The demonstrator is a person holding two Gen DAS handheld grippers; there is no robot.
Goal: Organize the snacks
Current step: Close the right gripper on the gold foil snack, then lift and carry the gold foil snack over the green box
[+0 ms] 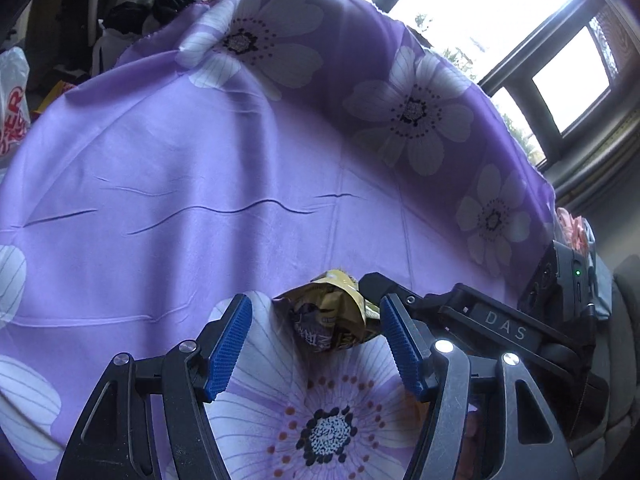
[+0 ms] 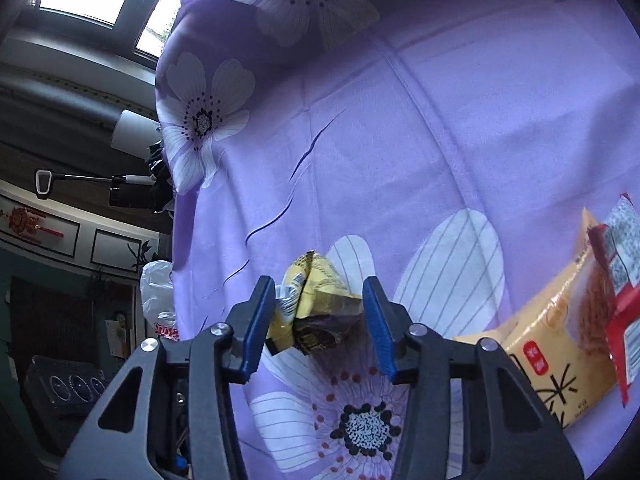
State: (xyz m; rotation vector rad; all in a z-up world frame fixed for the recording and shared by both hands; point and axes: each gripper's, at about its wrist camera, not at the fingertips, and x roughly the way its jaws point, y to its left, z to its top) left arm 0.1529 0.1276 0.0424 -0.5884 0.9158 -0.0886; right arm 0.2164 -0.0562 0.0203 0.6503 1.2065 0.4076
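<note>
A crumpled yellow and dark snack packet (image 1: pixel 330 316) lies on the purple flowered cloth (image 1: pixel 200 184). My left gripper (image 1: pixel 316 344) is open, its blue pads on either side of the packet without touching it. The right gripper's body (image 1: pixel 500 328) reaches in from the right, one finger beside the packet. In the right wrist view the same packet (image 2: pixel 320 308) sits between the open right gripper (image 2: pixel 320 328) fingers; the left pad seems to touch it. A yellow snack bag (image 2: pixel 556 340) and a red and white packet (image 2: pixel 620 280) lie at the right.
The cloth (image 2: pixel 400 140) covers a table that ends near a window (image 1: pixel 500 20). A white plastic bag (image 1: pixel 12 104) and dark clothes (image 1: pixel 160 4) lie beyond the far left edge. A black device with round dials (image 2: pixel 64 388) sits low at the left.
</note>
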